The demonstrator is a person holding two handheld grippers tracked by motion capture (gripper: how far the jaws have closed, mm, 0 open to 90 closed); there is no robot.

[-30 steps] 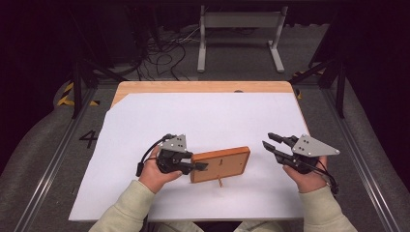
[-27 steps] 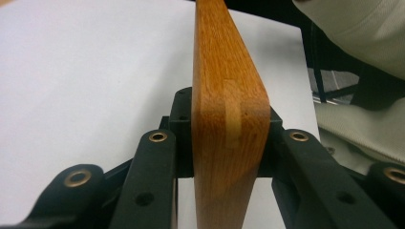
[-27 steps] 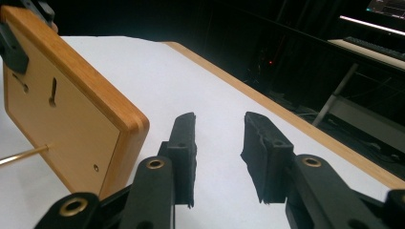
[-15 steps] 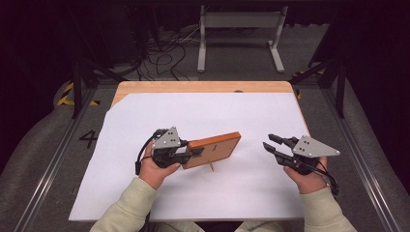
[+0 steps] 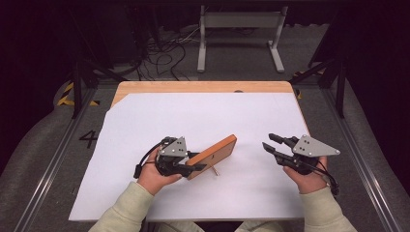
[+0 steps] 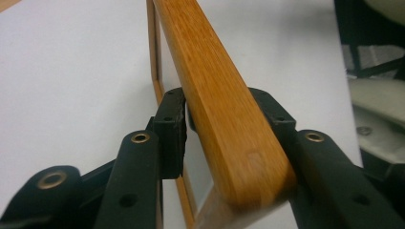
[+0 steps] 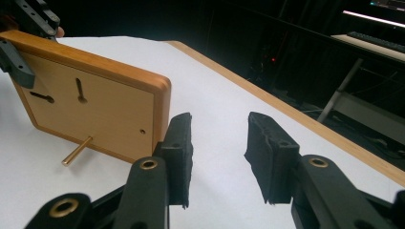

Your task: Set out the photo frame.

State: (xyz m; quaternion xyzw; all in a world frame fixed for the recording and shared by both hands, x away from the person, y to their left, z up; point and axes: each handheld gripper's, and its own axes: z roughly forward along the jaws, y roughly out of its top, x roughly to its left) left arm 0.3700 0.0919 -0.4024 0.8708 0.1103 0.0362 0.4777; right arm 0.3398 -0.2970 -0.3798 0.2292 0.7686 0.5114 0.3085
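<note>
Nearest to me I count two forearms in pale sleeves, two hands and two grippers, working on one wooden picture frame (image 5: 212, 155). My left hand (image 5: 153, 175) lies low on the table's white sheet (image 5: 203, 118), curled round the left gripper (image 5: 193, 162), which points right and slightly away. The frame's near-left end sits between its jaws. In the left gripper view the wood runs up between the two black jaws, and the right one is against it, while I see a small gap at the left pad; the jaws have just been opening, so the hold looks loose.

The frame stands tilted on its long edge, back face showing two slots, with one thin brass peg (image 7: 76, 151) propping it on the sheet.

My right hand (image 5: 307, 178) rests well to the right, the right gripper (image 5: 267, 143) aimed left at the frame's far end, jaws parted, just opening a little, holding nothing.

Farther off lie the bare wooden strip of the table (image 5: 193, 87), then floor cables (image 5: 167, 48) and one grey stand (image 5: 239, 21).
</note>
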